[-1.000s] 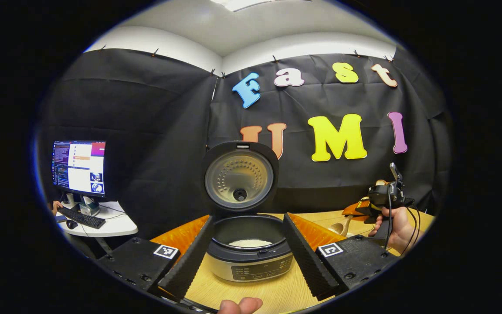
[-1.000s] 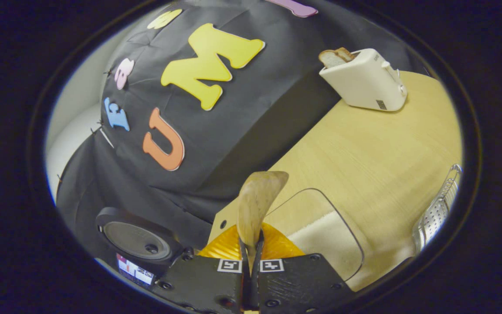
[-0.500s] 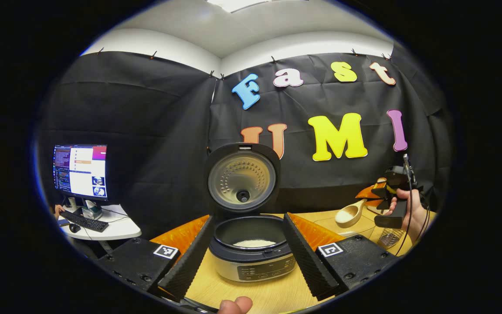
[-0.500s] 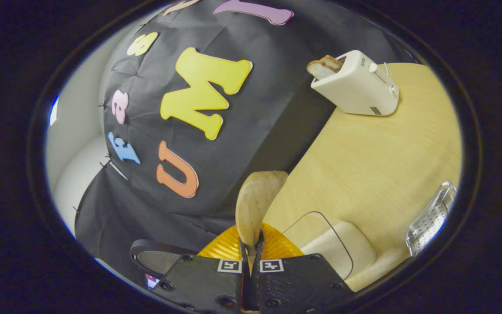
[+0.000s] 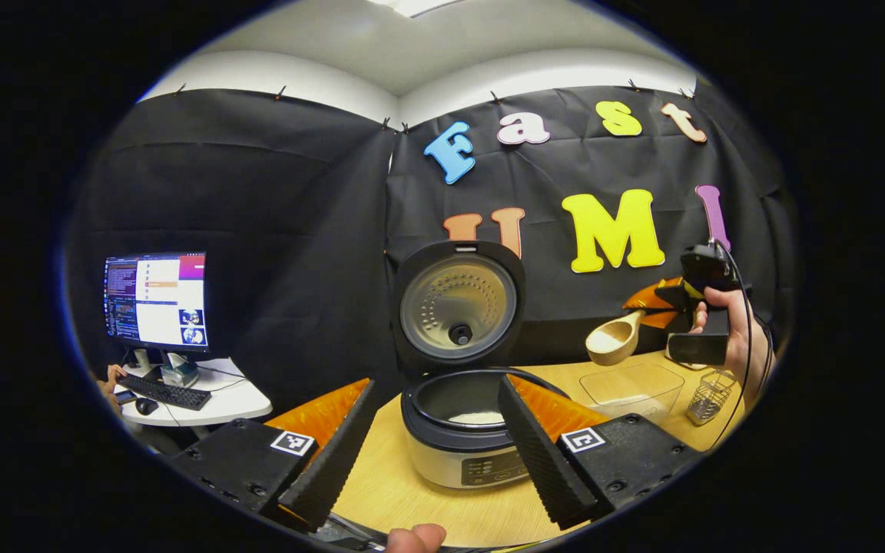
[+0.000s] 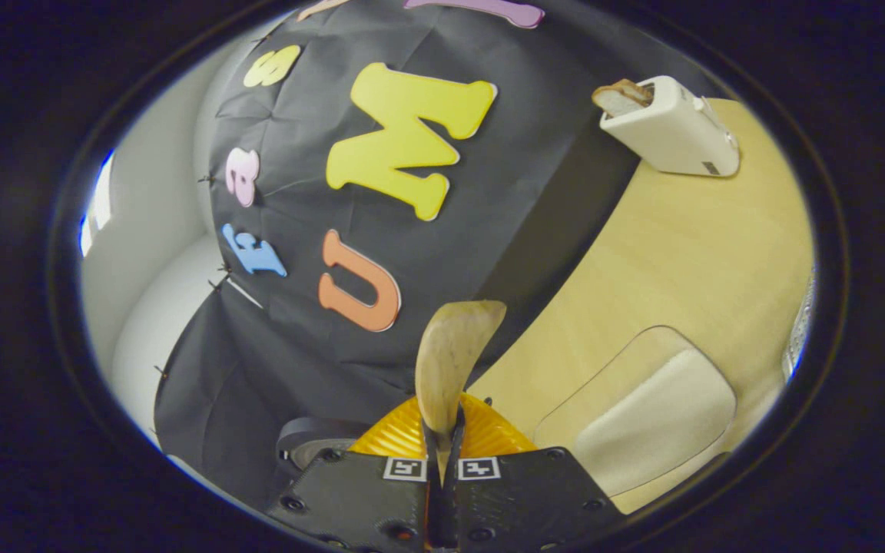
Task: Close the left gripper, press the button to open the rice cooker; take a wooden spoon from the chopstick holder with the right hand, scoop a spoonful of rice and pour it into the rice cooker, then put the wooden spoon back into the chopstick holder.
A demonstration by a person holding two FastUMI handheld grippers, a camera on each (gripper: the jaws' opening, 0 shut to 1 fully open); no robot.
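The rice cooker (image 5: 462, 457) stands with its lid (image 5: 458, 307) raised and some white rice in the pot. My left gripper (image 5: 439, 461) is open, its fingers (image 5: 331, 453) either side of the cooker and short of it. Right of the cooker, in the air, my right gripper (image 5: 677, 296) is held by a hand. It is shut on the wooden spoon (image 5: 613, 338), whose bowl holds rice. In the right gripper view the spoon (image 6: 450, 361) stands edge-on out of the shut right gripper (image 6: 442, 453), and the cooker lid's edge (image 6: 312, 445) peeks in at lower left.
A clear container with rice (image 5: 631, 388) (image 6: 642, 415) sits on the wooden table (image 5: 389, 491) right of the cooker. A metal mesh chopstick holder (image 5: 707, 395) stands beyond it. A white toaster with bread (image 6: 673, 127) is at the far side. A monitor (image 5: 157, 299) stands off to the left.
The right gripper has risen out of the container with the spoon full of rice and come over toward the cooker. The left gripper has shifted a little; it stays open.
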